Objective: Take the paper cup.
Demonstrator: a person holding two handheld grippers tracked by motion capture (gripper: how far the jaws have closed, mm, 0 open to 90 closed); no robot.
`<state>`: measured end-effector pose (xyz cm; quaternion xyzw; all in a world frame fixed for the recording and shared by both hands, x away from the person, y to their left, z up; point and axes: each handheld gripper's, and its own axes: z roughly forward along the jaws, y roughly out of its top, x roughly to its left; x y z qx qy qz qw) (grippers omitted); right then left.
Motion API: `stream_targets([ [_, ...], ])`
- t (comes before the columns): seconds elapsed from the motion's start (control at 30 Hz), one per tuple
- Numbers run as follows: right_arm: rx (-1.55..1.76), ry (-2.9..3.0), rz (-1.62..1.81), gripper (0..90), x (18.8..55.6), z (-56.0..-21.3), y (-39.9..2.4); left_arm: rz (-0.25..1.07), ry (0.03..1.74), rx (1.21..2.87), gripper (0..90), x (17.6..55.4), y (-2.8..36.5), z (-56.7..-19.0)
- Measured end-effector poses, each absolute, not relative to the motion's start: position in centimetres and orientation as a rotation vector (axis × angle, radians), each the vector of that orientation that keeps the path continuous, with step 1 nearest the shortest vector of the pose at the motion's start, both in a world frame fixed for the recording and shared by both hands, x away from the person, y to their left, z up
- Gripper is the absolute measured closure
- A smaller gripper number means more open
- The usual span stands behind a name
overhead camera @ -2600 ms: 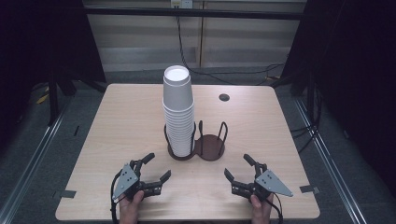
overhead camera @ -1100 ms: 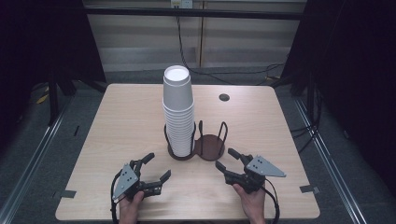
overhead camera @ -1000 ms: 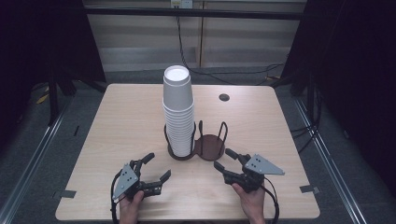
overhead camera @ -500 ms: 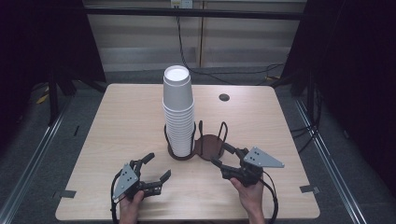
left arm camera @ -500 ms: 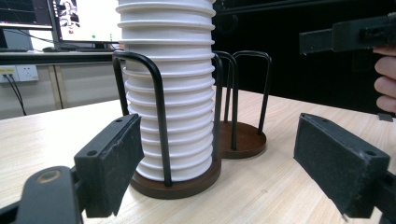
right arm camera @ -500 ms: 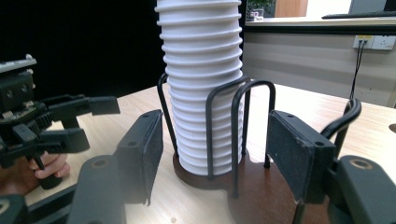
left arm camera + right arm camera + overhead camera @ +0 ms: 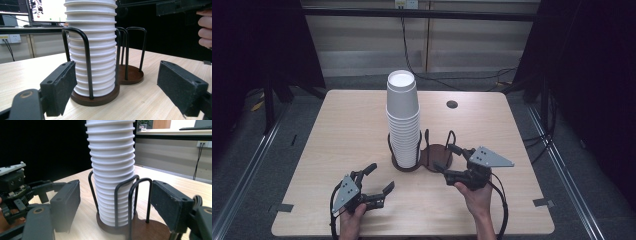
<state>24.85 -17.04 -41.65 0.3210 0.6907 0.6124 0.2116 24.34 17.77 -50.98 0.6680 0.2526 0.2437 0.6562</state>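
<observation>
A tall stack of white cups (image 7: pixel 402 117) stands in the left ring of a brown wire cup holder (image 7: pixel 408 165); the holder's right base (image 7: pixel 436 154) is bare. My right gripper (image 7: pixel 444 158) is open, its jaws reaching either side of that bare base. My left gripper (image 7: pixel 380 178) rests open on the table, short of the holder on its near left. In the left gripper view the cup stack (image 7: pixel 93 45) stands beyond the open left gripper (image 7: pixel 125 91). In the right gripper view the cup stack (image 7: pixel 112 170) and the holder's wire loops (image 7: pixel 132 195) stand between the wide-apart jaws.
A dark round grommet (image 7: pixel 452 104) sits in the table's far right part. The wooden table (image 7: pixel 337 130) has bare room left and behind the holder. Cables trail from both grippers over the near edge. The left gripper (image 7: pixel 15 187) appears at the left of the right gripper view.
My right gripper has moved forward and left from the table's near right up to the holder's bare right side, staying open. The left gripper has not moved.
</observation>
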Motion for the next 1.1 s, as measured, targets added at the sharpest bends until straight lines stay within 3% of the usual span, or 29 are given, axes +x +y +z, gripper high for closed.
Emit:
stream_targets([
  [1.1,0.732,2.066,1.720,19.9,28.8,-33.9,-14.0,0.553,0.562,1.515,15.8,24.4,17.8,-51.0],
])
